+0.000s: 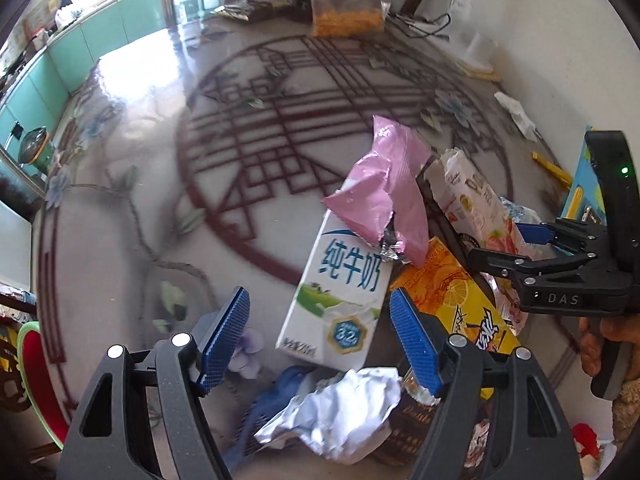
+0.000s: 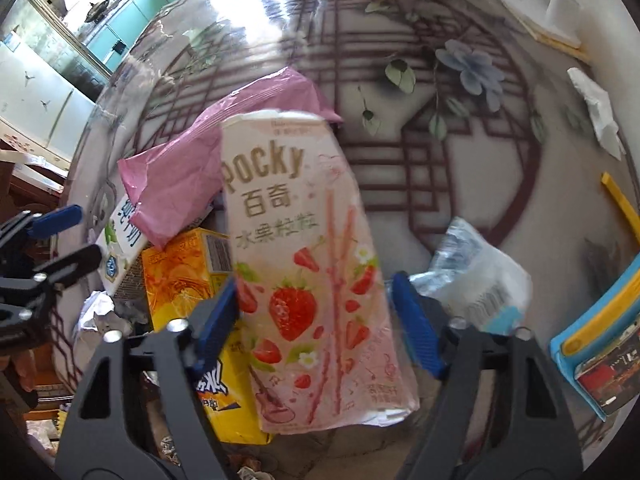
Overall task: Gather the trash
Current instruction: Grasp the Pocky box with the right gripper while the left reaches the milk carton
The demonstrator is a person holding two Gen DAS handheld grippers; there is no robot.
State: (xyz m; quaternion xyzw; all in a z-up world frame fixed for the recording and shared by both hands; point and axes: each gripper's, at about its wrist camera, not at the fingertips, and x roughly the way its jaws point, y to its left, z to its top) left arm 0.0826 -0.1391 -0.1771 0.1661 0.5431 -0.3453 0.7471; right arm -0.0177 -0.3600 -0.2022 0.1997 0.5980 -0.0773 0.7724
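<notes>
Left gripper is held apart astride the milk carton, unclamped; right gripper straddles the Pocky box likewise, both poised for collection from the table.

Table top: pale grey gloss, dark red lattice inside a ring, blue flowers with green leaves. Milk carton: white, blue characters, green meadow band. Wrapper above it: pink, silver inside. Pocky box: pale pink, gold lettering, red strawberries. Juice box, left of it: orange-yellow, lemon slices. Crumpled paper, near: white. Cabinets, far left: mint green. Gripper pads: blue, dotted texture.
</notes>
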